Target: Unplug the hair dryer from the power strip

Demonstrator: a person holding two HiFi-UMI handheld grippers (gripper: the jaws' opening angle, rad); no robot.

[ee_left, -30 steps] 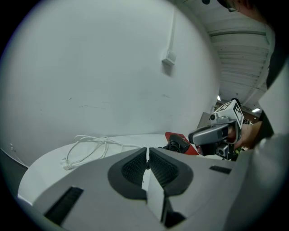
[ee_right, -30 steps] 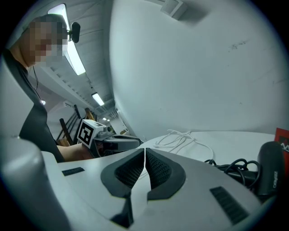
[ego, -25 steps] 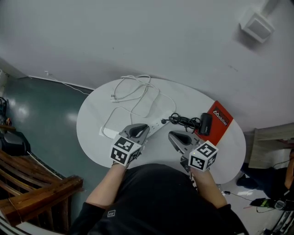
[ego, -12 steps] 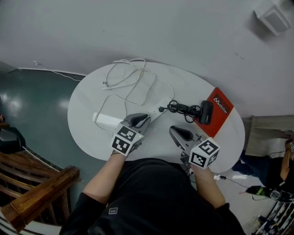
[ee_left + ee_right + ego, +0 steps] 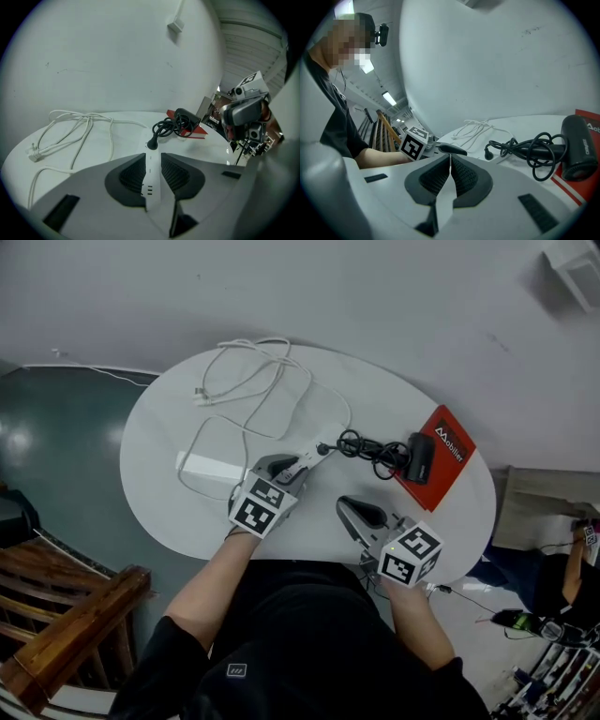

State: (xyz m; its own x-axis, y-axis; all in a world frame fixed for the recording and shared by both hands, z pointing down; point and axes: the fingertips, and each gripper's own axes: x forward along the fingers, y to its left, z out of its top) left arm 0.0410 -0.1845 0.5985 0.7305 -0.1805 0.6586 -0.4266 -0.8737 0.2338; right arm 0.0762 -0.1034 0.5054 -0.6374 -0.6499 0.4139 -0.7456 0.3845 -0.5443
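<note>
Left gripper (image 5: 289, 465) has dropped over the power strip (image 5: 202, 468), fingers narrowly apart above it; right gripper (image 5: 350, 508) fingers pressed together, empty. Hair dryer (image 5: 420, 462) lies right of centre, plug (image 5: 325, 448) still seated: extraction not begun

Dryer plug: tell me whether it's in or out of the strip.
In. The black plug stands seated at the far end of the strip, and its cord runs off to the dryer.

One bench (image 5: 412, 418) carries one hair dryer (image 5: 419, 457), one power strip (image 5: 208, 467), one red book (image 5: 452, 448) and one tangle of white cable (image 5: 246, 381). There are two tools, the left tool (image 5: 284, 466) and the right tool (image 5: 349, 506).
</note>
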